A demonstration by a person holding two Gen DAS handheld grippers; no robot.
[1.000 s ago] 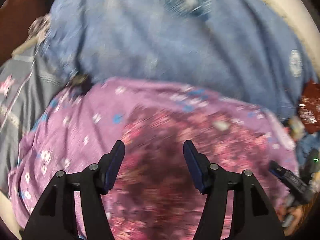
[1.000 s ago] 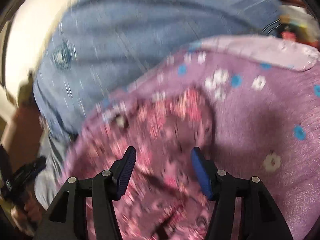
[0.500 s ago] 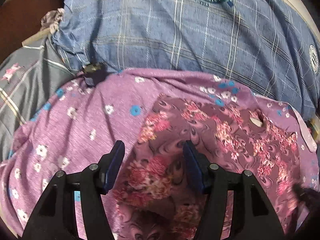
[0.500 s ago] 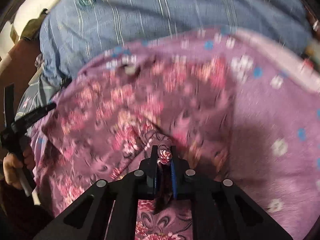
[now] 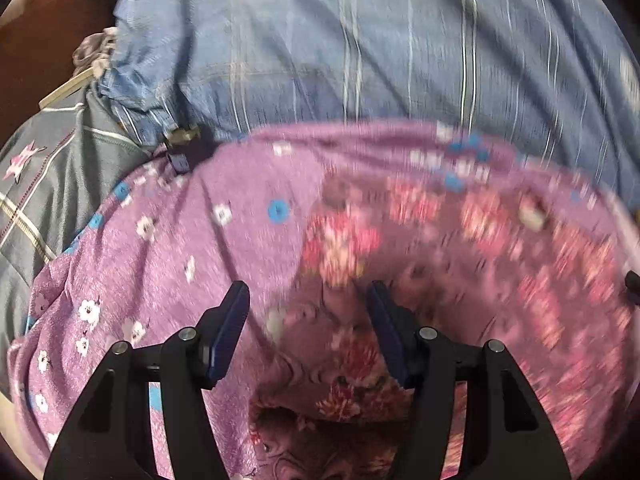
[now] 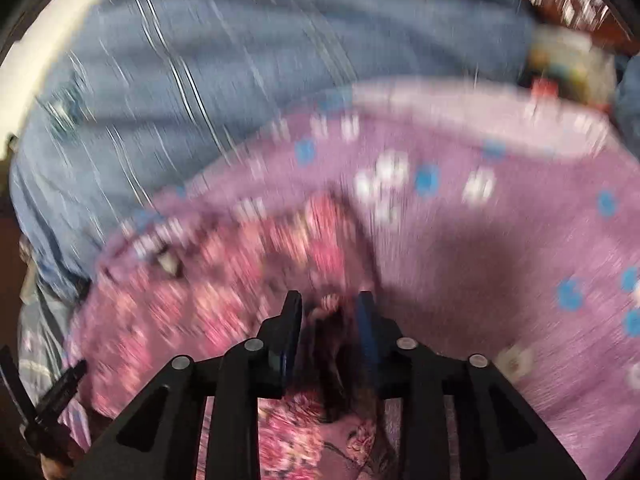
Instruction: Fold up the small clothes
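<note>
A: While the right gripper (image 6: 329, 312) has its jaws opening around a fold of the floral garment (image 6: 224, 300), where's the left?

B: The left gripper (image 5: 308, 312) hovers half-open, empty, over the same garment on the lilac cloth (image 5: 168, 264); blurry, though.

Two wrist views, angled steeply down, close over shared floral cloth (image 5: 500, 248)

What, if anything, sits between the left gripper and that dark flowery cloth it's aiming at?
Nothing visible does. The left gripper hangs open right over the dark floral garment, which lies on top of the purple flowered cloth, with no other item between.
</note>
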